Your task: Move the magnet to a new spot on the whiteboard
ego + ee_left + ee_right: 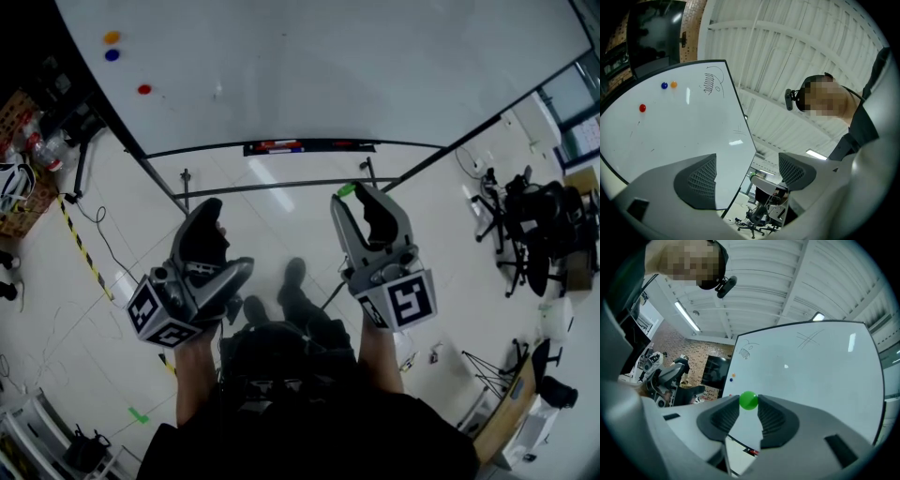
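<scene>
The right gripper (749, 405) pinches a green magnet (749, 400) at its fingertips; the left gripper (747, 171) gapes empty, with the whiteboard (328, 66) at 12 o'clock.

Whiteboard (328, 66) holds orange magnet (112, 37), blue magnet (112, 55) just beside, red magnet (143, 90) apart; marker tray (309, 146) along edge

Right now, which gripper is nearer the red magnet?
Left. The left gripper is below and right of the red magnet, empty; the right gripper is farther right, holding the green magnet.
</scene>
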The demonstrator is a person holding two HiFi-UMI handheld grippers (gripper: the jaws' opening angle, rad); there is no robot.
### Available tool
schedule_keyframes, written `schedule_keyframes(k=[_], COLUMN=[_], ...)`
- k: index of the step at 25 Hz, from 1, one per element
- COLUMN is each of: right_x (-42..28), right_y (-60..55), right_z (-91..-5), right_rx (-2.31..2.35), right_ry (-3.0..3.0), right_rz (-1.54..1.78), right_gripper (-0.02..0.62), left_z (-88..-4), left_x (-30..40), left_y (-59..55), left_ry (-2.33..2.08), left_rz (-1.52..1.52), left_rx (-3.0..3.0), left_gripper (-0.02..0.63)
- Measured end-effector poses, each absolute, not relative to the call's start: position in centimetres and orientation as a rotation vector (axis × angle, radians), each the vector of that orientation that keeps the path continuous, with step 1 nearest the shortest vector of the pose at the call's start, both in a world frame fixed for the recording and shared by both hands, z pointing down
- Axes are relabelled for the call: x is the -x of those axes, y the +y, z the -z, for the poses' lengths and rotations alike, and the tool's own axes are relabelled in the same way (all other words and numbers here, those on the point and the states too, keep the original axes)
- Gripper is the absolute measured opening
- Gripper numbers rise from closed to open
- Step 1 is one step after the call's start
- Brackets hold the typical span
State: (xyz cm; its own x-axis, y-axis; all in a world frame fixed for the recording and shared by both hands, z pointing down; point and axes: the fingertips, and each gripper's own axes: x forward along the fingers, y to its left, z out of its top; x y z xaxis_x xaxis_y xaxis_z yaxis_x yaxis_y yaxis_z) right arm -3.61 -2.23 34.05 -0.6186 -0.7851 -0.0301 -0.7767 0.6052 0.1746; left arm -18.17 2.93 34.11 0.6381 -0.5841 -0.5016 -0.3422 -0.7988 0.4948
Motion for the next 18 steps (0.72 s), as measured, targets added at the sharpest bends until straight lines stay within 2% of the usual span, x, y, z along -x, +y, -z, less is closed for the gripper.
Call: schedule_keyframes(k=[8, 18], right_x=[2.3, -3.6], right_y=[-8.0, -15.7], right_z=[-33.4, -33.7], right_rx=[-1.306, -1.332], right_ry=[-2.853, -2.868], right_rz=[0.297, 0.252], right_gripper=[0.15, 0.15], left_z=[-33.3, -32.1], left_x=[16.1, 10.1], left_y=[-1.3, -8.5], left_ry=[-0.83, -0.867], left_rz=[0.887, 0.814], left_rx=[-2.557, -2.587], left_gripper=[0.413, 0.413])
